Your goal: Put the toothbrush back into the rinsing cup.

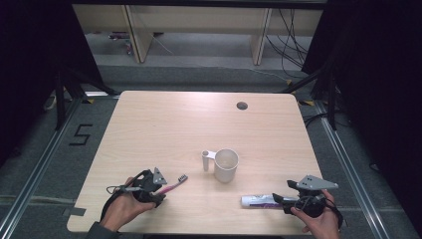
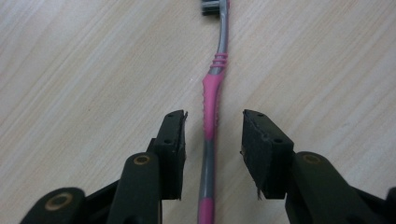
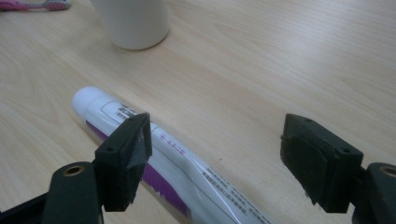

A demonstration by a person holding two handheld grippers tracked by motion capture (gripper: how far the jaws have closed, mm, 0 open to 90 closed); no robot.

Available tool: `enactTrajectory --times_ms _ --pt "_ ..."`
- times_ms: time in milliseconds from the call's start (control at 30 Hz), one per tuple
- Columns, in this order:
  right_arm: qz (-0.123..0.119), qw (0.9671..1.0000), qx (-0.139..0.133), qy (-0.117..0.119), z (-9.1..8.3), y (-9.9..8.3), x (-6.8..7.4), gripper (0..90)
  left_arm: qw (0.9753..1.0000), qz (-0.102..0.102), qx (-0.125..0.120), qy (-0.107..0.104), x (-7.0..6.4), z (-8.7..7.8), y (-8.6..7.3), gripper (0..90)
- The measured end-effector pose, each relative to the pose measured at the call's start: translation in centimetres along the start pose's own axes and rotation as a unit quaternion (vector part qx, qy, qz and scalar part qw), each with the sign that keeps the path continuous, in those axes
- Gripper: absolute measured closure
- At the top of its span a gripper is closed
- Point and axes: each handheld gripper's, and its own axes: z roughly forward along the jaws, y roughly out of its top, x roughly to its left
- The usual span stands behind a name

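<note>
Straddling the pink toothbrush (image 2: 211,112) lying on the table (image 1: 164,119), the left gripper (image 2: 212,140) is spread; close squarely on the handle. The right gripper (image 3: 224,149), spread, hovers over the toothpaste tube (image 3: 163,154).

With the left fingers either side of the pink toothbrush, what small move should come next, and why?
Probably close the left gripper on the toothbrush. Its open fingers already straddle the pink handle, which lies flat on the table with gaps on both sides. The right gripper is open too, one finger over the toothpaste tube, not yet centred.
</note>
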Motion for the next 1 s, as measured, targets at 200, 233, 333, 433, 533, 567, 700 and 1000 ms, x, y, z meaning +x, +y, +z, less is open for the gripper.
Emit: enactTrajectory --times_ms 200,233,333,433,533,567,700,1000 --pt "0.012 0.9999 0.002 0.010 0.1 0.0 0.2 25.9 0.9993 0.007 0.034 -0.016 0.3 0.4 1.3 64.0" --pt "0.010 0.9999 0.002 0.009 0.1 0.0 0.2 26.0 0.9993 0.008 0.034 -0.015 0.3 0.5 1.4 63.9" --pt "-0.004 1.0000 -0.002 0.007 0.1 0.0 0.0 26.1 0.9987 0.002 0.046 -0.021 0.5 0.7 1.7 65.8" --pt "-0.007 1.0000 -0.003 0.002 0.1 0.0 0.0 26.1 0.9977 -0.008 0.063 -0.024 0.7 1.1 1.8 67.1" --pt "-0.006 1.0000 -0.003 0.003 0.1 0.0 0.0 26.6 0.9968 -0.012 0.073 -0.029 0.9 1.3 1.9 69.3" --pt "-0.006 1.0000 -0.003 0.002 0.1 0.0 0.0 26.7 0.9965 -0.010 0.077 -0.031 1.0 1.3 2.0 70.2" --pt "-0.008 1.0000 -0.001 0.003 0.1 0.0 0.0 26.7 0.9954 -0.013 0.087 -0.038 1.2 1.5 2.3 74.8" --pt "-0.008 1.0000 0.002 0.004 0.2 0.0 0.1 26.7 0.9899 -0.002 0.135 -0.042 1.1 1.8 3.6 81.0"
